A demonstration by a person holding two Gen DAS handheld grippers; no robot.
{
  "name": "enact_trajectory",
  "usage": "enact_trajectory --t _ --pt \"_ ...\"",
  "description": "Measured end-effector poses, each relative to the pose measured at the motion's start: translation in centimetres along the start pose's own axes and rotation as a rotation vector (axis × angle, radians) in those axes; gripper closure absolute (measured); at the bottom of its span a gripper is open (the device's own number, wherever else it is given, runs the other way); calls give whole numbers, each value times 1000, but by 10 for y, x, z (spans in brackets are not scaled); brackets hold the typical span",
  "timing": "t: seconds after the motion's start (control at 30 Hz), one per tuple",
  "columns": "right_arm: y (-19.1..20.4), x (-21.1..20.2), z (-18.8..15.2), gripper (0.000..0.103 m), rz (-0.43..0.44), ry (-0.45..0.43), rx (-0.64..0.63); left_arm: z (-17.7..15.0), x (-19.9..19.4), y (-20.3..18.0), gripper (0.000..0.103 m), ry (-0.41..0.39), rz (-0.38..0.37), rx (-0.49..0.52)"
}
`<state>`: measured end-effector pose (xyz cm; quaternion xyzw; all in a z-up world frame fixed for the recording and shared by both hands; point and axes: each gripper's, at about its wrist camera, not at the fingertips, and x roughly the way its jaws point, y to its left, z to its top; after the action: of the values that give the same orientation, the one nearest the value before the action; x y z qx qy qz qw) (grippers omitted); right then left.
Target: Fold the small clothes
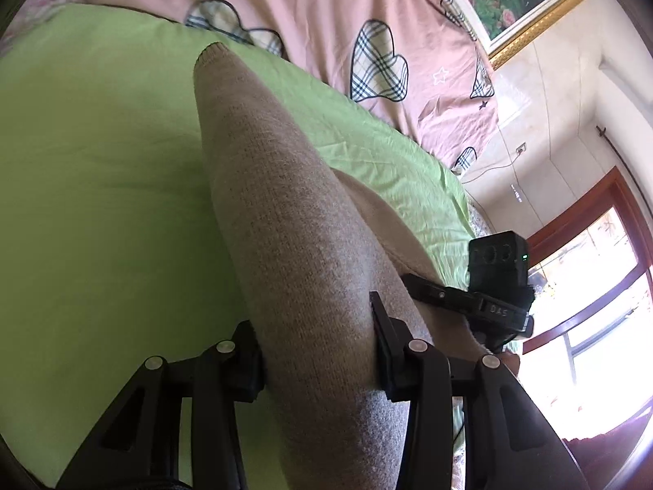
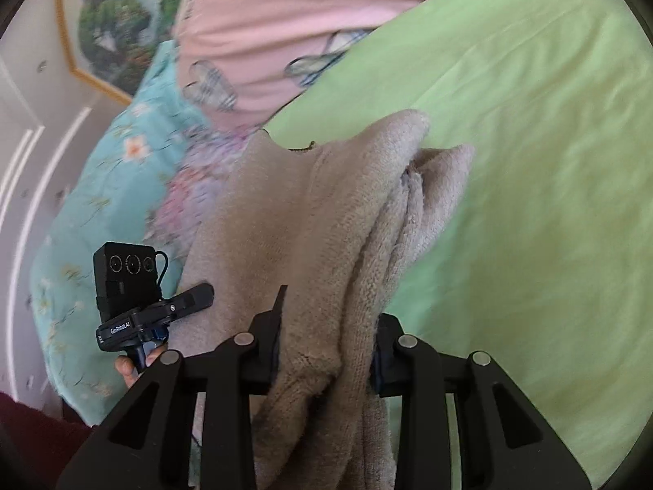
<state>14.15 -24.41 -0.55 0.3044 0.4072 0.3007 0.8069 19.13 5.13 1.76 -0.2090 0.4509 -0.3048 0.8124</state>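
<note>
1. Mostly undone: beige knit garment (image 1: 285, 204) hangs bunched above the green sheet (image 1: 102, 163) on the bed, no neat fold visible.
2. Left gripper (image 1: 318, 351) clamps one part.
3. Right gripper (image 2: 326, 351) pinches another bunched edge.
4. Left: lay flat, fold.

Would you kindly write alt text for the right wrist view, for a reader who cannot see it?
The right tool is clamped on a bunched beige knit garment that hangs over a green sheet. At lower left the left tool grips the same garment, with a pink quilt and a floral blue quilt behind.
</note>
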Motion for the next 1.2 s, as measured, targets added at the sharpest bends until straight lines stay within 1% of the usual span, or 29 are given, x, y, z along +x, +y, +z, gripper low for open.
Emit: enact_trajectory --t 0.07,0.17,0.2,0.27,0.3,0.33,0.37,0.4,0.47,0.5,0.63,0.7,0.77,0.8,0.87,0.9,0.93,0.97,1.0,1.03,1.1,1.13,1.2 --pt "12 11 -16 70 32 8 -10 -15 -16 8 61 -5 13 -5" --pt "17 24 -32 70 40 32 -1 -37 -21 30 61 11 26 -40" --pt "17 28 -36 70 29 45 3 -43 -20 37 59 19 34 -51" --pt "14 36 -45 70 -27 66 3 -55 -12 49 54 29 54 -64" --pt "12 38 -47 69 -47 71 6 -59 -11 55 49 21 42 -84" --pt "8 39 -47 66 -65 78 12 -62 -12 60 46 14 21 -109" --pt "7 40 -49 58 -79 81 16 -62 -14 64 45 13 1 -133" --pt "7 38 -49 55 -103 80 19 -63 -17 67 44 11 -6 -144" --pt "10 30 -47 42 -150 70 8 -60 -26 70 43 -9 13 -135" --pt "12 25 -45 40 -173 59 -4 -57 -30 72 41 -17 28 -128" --pt "23 13 -21 40 -240 -7 -55 -37 -36 83 39 -48 50 -140" --pt "27 19 -4 40 -244 -16 -69 -23 -29 91 37 -52 56 -155" --pt "27 31 13 40 -244 -25 -70 -15 -23 106 36 -44 56 -192" --pt "25 38 20 42 -239 -19 -66 -11 -18 112 35 -42 41 -212" --pt "18 54 31 71 -219 11 -45 -4 -7 124 34 -33 46 -251" --pt "16 63 35 79 -239 25 -40 -1 -4 128 35 -29 50 -259" --pt "17 64 36 88 -243 20 -46 3 2 129 41 -29 53 -262" --pt "21 61 37 92 -230 5 -58 6 4 129 48 -30 63 -258" --pt "25 55 36 92 -212 -21 -67 10 4 126 61 -30 72 -243" --pt "31 42 34 94 -167 -68 -84 13 3 122 64 -35 84 -219" --pt "41 20 29 95 -118 -145 -112 18 -1 113 64 -51 122 -160" --pt "40 12 23 95 -127 -166 -115 21 1 112 60 -43 133 -152" --pt "30 10 15 95 -173 -155 -104 25 6 117 56 -27 155 -163"
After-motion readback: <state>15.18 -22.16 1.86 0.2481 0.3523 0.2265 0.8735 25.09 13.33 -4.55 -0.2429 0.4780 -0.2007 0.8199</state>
